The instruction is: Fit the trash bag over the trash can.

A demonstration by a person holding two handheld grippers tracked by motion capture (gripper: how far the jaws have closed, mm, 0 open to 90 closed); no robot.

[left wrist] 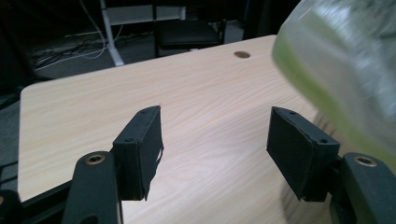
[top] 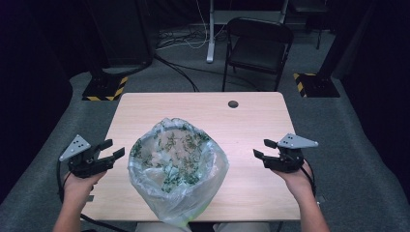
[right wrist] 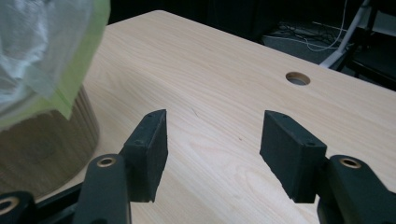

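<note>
A clear plastic bag (top: 176, 166), open at the top and lining a round container with green bits scattered inside, stands on the tabletop (top: 251, 121) between your two sets of fingers. Your left gripper (top: 110, 153) sits just beside the bag's left side, fingers apart with nothing between them. Your right gripper (top: 263, 150) hovers farther off from the bag's right side, fingers likewise apart and empty. A folding chair (top: 258, 46) stands beyond the tabletop.
</note>
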